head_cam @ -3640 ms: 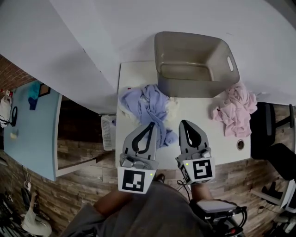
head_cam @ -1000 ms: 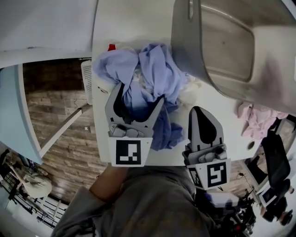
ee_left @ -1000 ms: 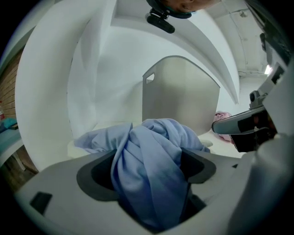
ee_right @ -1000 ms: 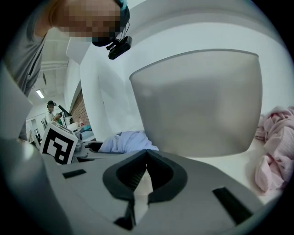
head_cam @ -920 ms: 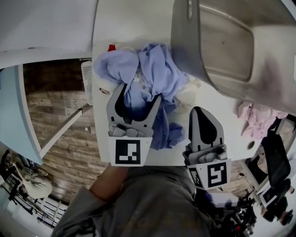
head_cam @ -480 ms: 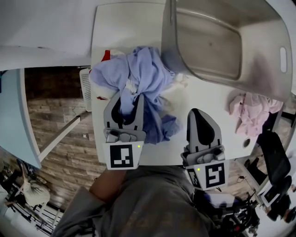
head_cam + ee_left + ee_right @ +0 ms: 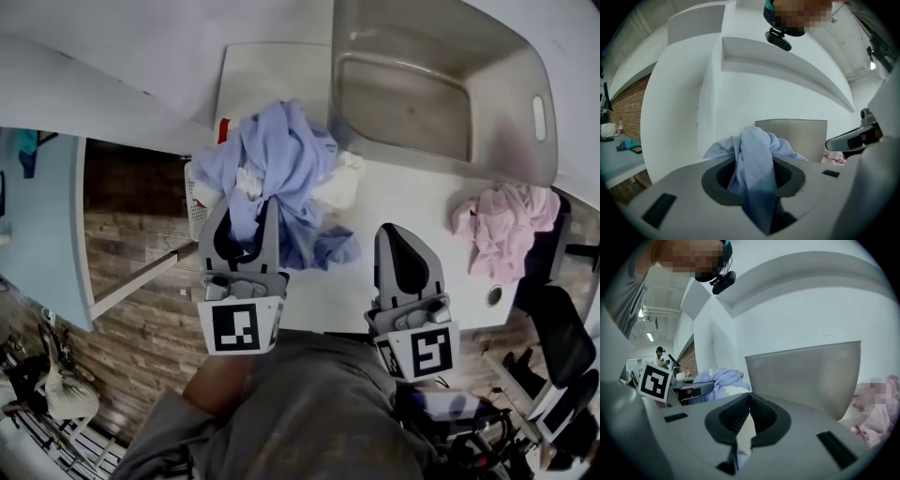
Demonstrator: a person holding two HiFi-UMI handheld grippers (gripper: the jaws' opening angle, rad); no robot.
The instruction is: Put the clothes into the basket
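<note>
My left gripper (image 7: 246, 211) has just closed its jaws on a fold of the blue clothes (image 7: 281, 159), and the pads are pinching the cloth. That heap sits centre-left on the table (image 7: 403, 206), right against the basket (image 7: 431, 161) at upper right. My right gripper (image 7: 394, 232), lower centre-right, has its jaws together with nothing between them. The pink clothes (image 7: 506, 225) lie at right, just below the basket.

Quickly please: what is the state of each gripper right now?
Left gripper: jaws have just been closing and now grip the light blue garment.
Right gripper: closed, holding nothing.
</note>
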